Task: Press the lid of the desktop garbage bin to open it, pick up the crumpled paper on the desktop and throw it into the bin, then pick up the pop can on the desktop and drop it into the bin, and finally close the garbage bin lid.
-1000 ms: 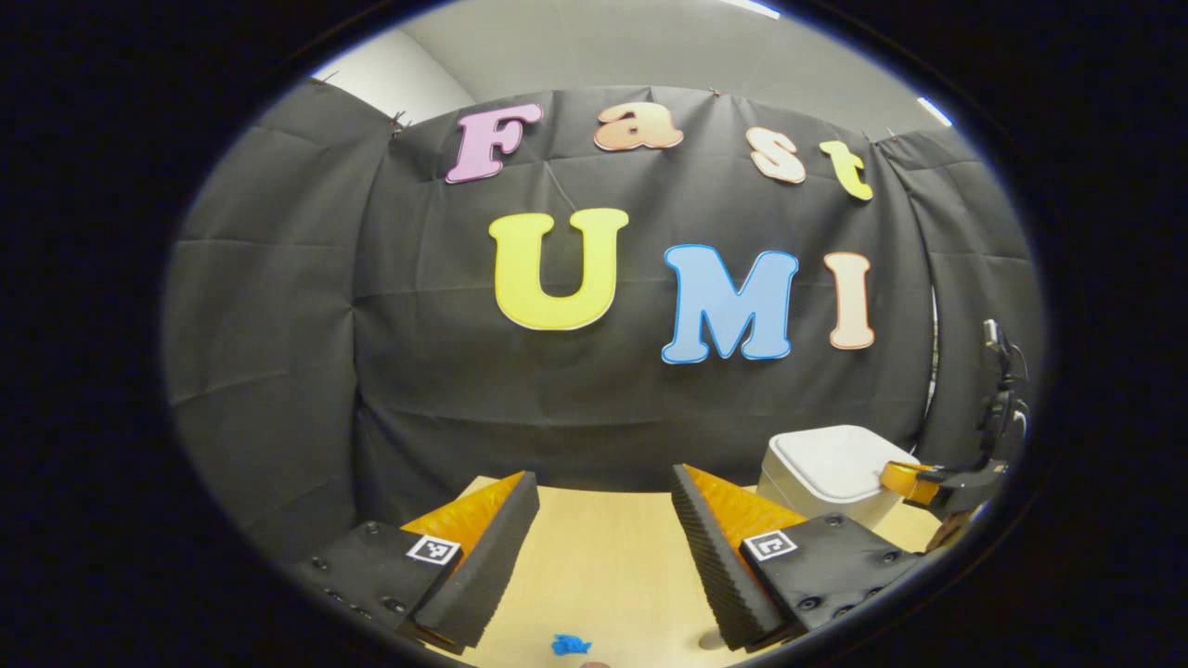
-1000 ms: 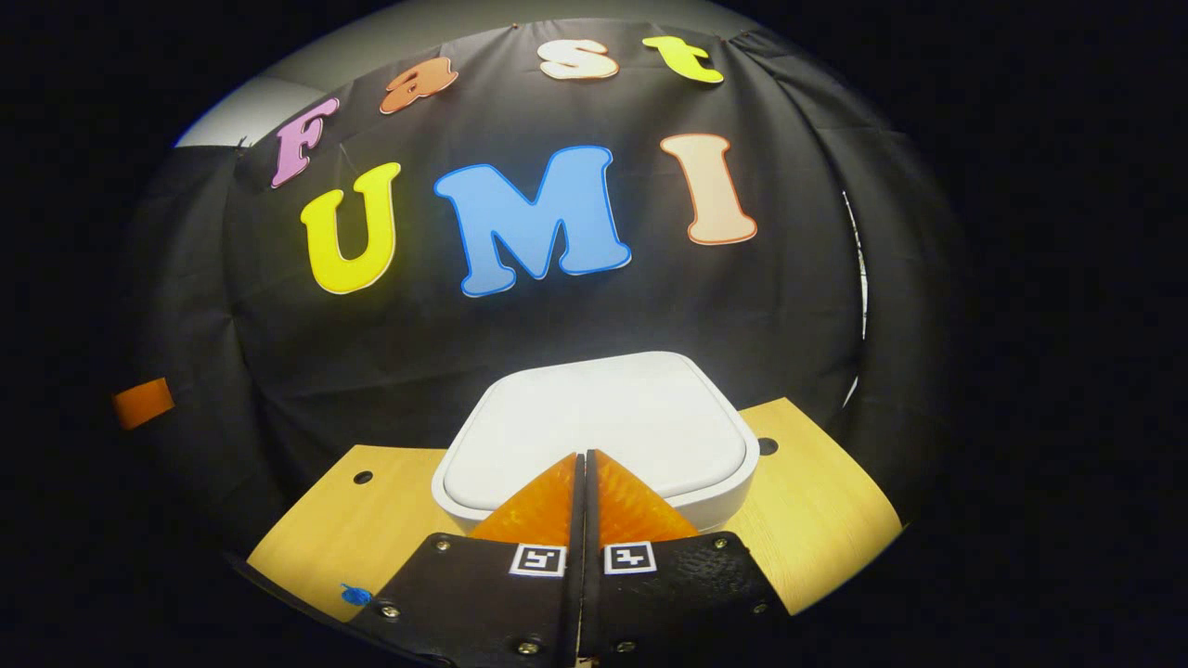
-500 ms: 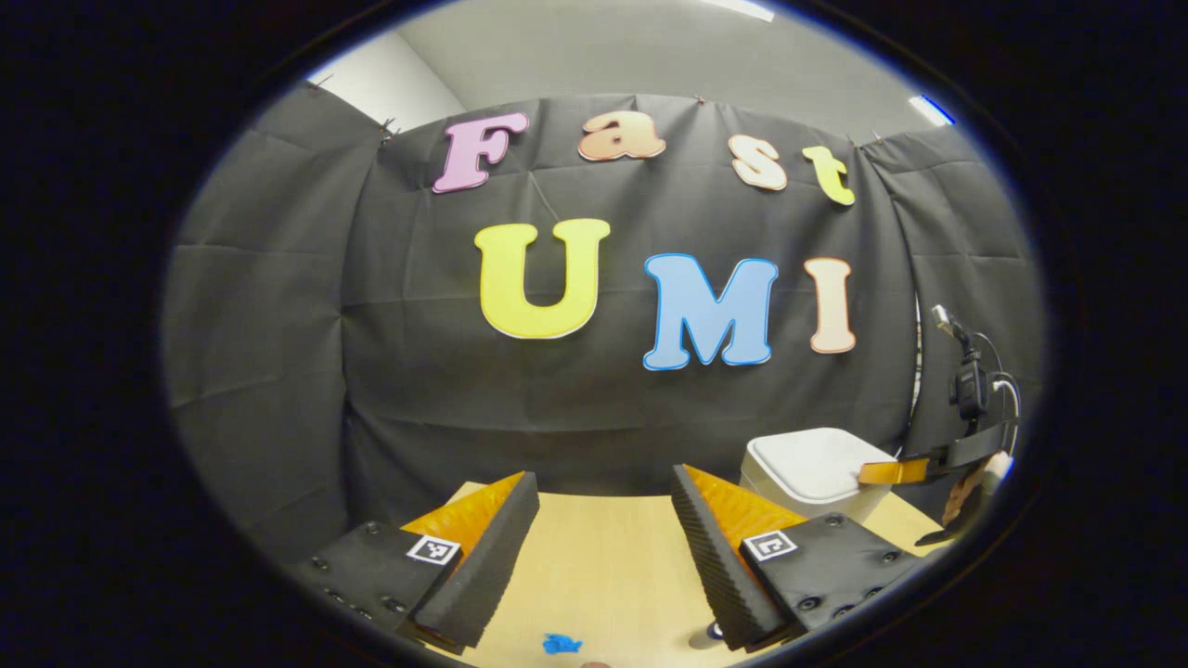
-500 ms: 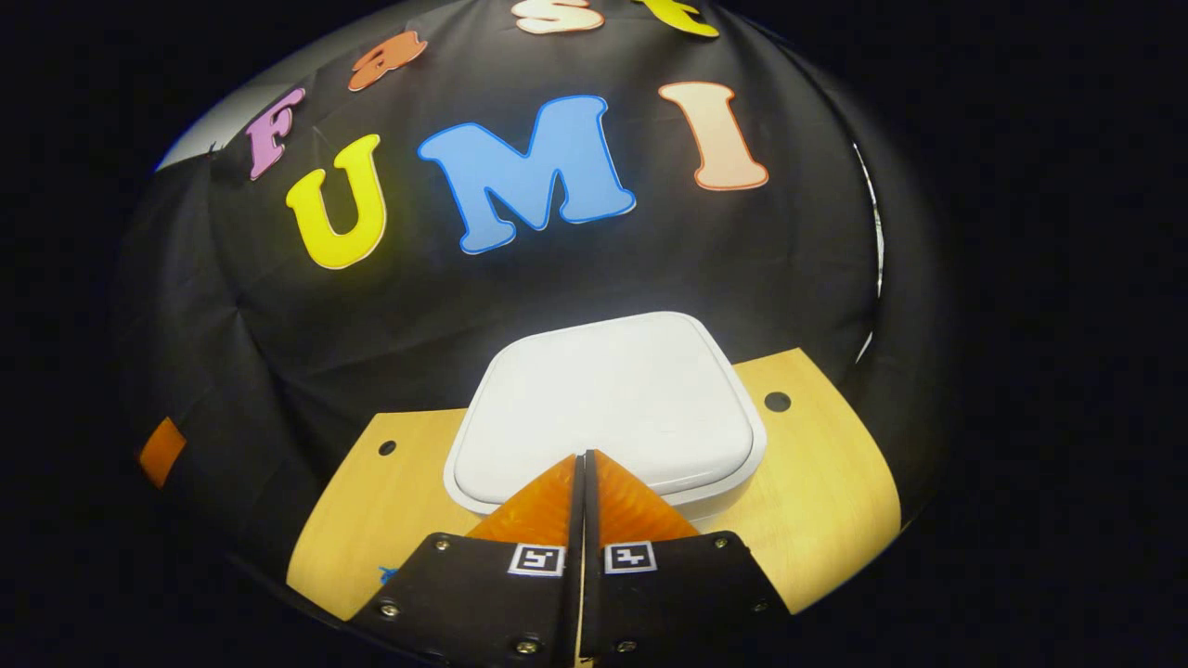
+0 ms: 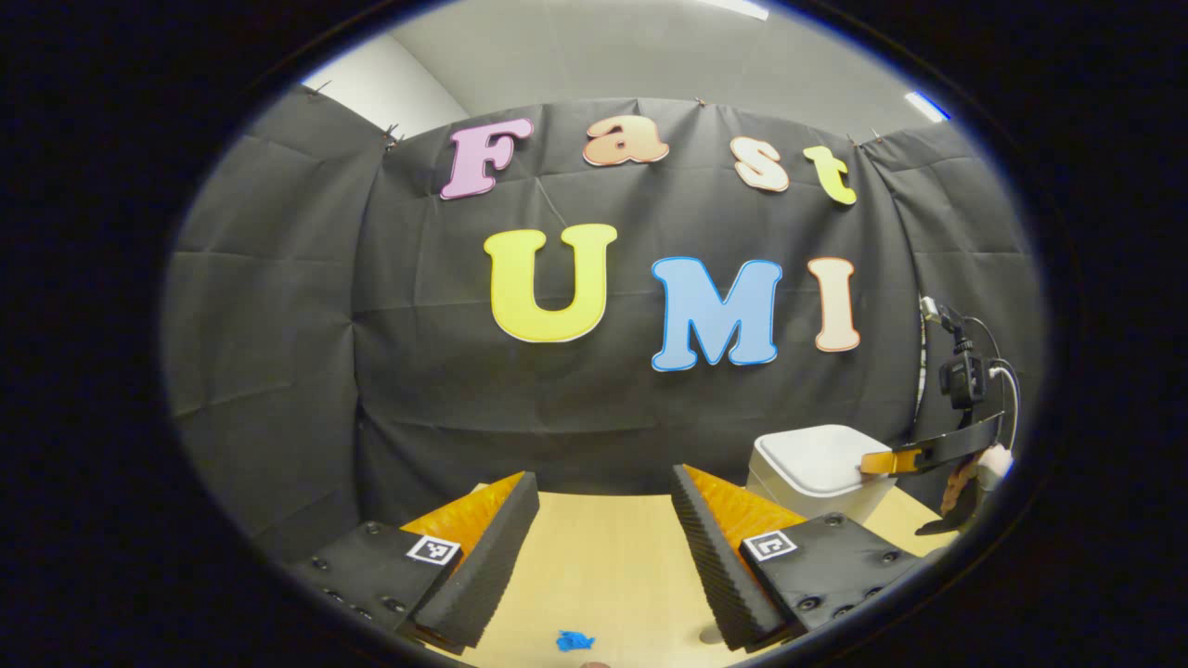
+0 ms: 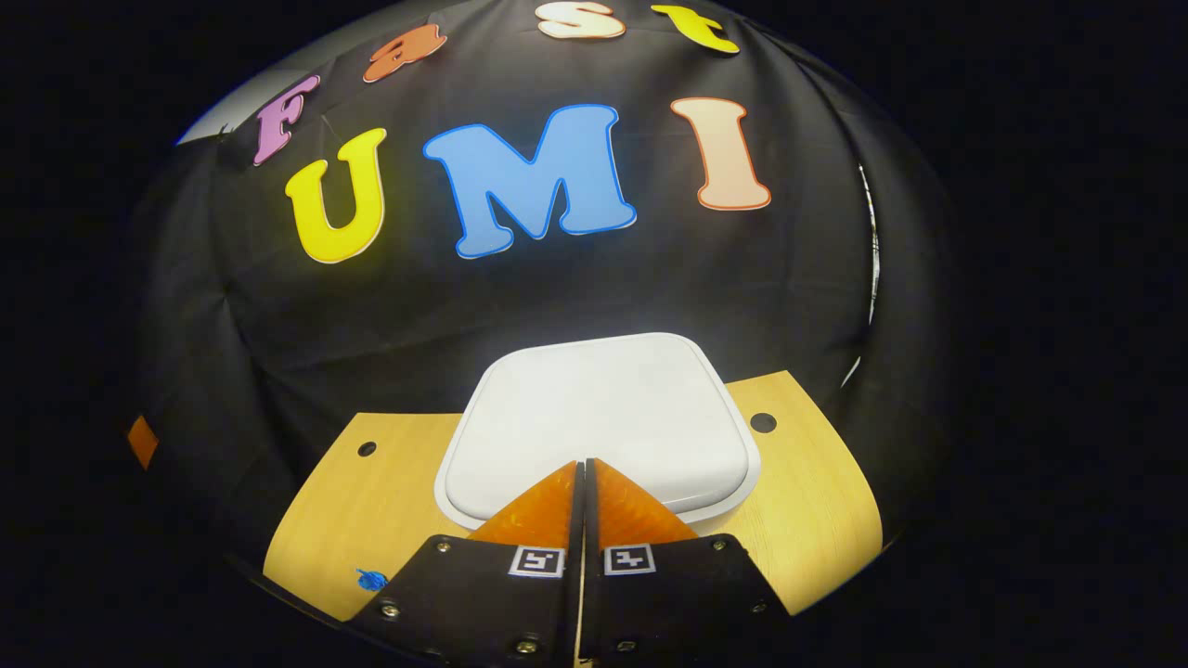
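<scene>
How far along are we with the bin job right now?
Nothing looks finished: the bin lid is flat and closed. In hand is the first step: the right gripper, shut with nothing between its fingers, has its tips at the lid's near edge. The left gripper waits open over the table. Left: open the lid, bin the paper and can (neither identifiable here), close it.

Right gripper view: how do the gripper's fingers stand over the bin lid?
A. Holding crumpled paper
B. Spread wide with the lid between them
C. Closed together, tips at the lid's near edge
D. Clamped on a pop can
C. The right gripper has its two fingers pressed together with nothing between them, tips over the near edge of the closed white bin lid.
</scene>
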